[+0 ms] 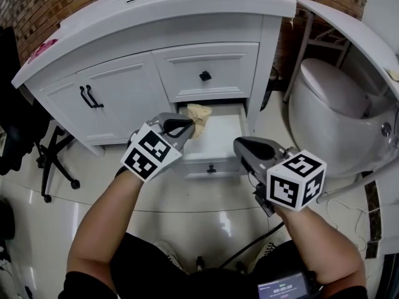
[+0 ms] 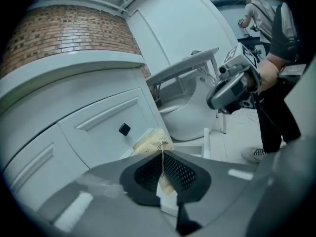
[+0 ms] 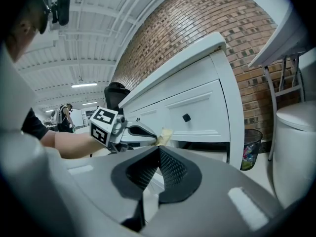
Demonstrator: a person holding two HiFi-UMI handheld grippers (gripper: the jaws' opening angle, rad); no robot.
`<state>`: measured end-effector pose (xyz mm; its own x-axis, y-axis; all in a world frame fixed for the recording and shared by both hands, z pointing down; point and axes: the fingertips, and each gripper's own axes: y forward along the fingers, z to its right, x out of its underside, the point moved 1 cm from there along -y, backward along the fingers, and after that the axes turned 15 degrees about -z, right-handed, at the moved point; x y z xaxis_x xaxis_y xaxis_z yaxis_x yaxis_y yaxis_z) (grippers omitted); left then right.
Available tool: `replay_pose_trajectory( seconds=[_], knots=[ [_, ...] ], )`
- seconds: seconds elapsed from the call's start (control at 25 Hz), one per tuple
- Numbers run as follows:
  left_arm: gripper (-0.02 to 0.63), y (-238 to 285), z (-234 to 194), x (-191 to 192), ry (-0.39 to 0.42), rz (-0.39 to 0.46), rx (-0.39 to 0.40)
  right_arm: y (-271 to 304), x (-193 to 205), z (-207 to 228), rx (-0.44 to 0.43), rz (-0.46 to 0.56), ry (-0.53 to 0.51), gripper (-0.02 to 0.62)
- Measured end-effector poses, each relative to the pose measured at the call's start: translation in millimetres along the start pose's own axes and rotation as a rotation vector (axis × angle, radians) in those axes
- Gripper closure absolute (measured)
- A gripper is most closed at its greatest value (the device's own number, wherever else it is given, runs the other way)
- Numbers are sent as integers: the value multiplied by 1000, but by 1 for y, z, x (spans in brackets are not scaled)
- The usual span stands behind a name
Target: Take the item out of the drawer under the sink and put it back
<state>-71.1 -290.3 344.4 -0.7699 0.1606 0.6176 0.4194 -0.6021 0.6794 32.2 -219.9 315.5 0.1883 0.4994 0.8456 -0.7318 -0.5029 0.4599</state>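
The white vanity's lower drawer (image 1: pixel 215 147) stands pulled open under the sink. A crumpled tan paper packet (image 1: pixel 199 114) hangs over the drawer's back left part, pinched by my left gripper (image 1: pixel 187 127). In the left gripper view, the packet (image 2: pixel 152 143) sticks out beyond the closed jaws of the left gripper (image 2: pixel 163 169). My right gripper (image 1: pixel 248 147) hovers by the drawer's right front corner, shut with nothing in it. In the right gripper view, the pads of the right gripper (image 3: pixel 157 164) meet, and the left gripper (image 3: pixel 129 132) with the packet (image 3: pixel 165 134) is in the distance.
Above the open drawer is a shut drawer with a black knob (image 1: pixel 205 75); cabinet doors (image 1: pixel 106 98) lie to its left. A white toilet (image 1: pixel 330 104) stands close on the right, an office chair base (image 1: pixel 53 167) on the left. A trash bin (image 3: pixel 251 148) sits beside the vanity.
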Motion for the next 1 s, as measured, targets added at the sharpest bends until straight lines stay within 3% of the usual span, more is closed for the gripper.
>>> replay_pose_trajectory(
  seconds=[0.2, 0.4, 0.64, 1.0],
  knots=[
    [592, 47, -1, 1, 58, -108, 42, -4, 0, 3, 2, 4, 9, 592],
    [591, 84, 1, 0, 115, -162, 93, -10, 0, 10, 1, 13, 27, 592],
    [589, 132, 6, 26, 125, -285, 141, -14, 1, 14, -10, 18, 43, 592],
    [554, 157, 6, 33, 97, -328, 163, -18, 2, 20, -23, 20, 75, 592]
  ],
)
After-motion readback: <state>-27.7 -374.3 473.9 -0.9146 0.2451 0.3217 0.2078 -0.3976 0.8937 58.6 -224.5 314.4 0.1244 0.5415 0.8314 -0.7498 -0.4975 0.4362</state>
